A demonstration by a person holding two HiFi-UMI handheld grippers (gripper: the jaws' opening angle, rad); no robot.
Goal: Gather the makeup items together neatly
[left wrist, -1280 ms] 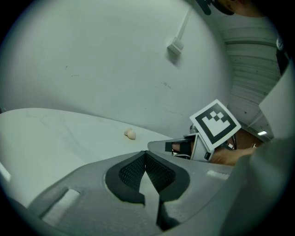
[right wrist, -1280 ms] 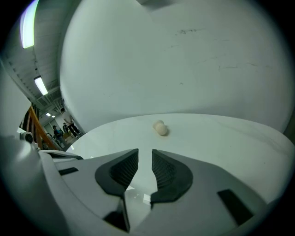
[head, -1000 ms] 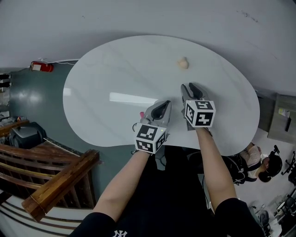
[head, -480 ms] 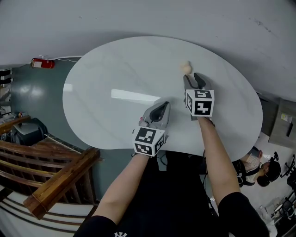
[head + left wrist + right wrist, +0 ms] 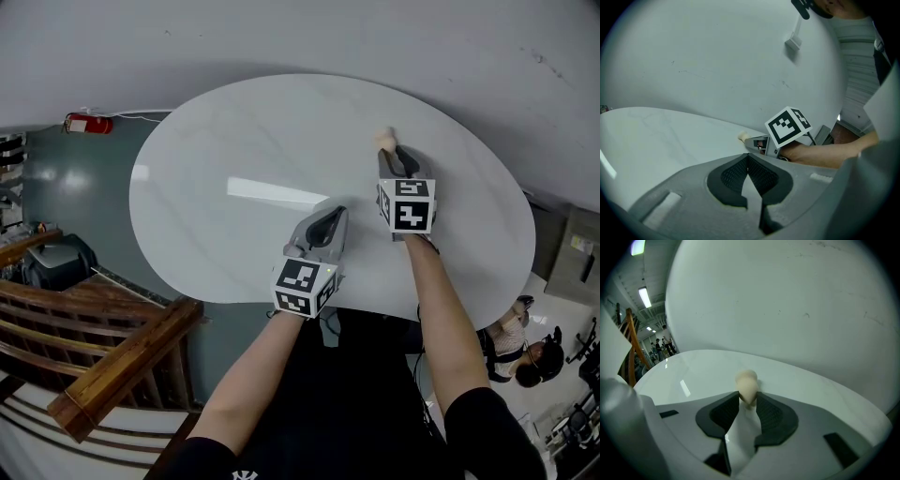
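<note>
Right gripper jaws just closing; beige makeup sponge between fingertips, apparently pinched. Left gripper fingers together, empty.

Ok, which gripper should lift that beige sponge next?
Right. The right gripper has just been closing its jaws and pinches the makeup sponge at the far side of the table; the left gripper is shut, empty, back near the front edge.

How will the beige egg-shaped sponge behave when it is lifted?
The beige sponge looks matte and foamy, so it is probably light and will squash a little. The right gripper, whose jaws have just been closing, pinches only its narrow end, so it may slip out. Being rounded, it could roll if dropped.
</note>
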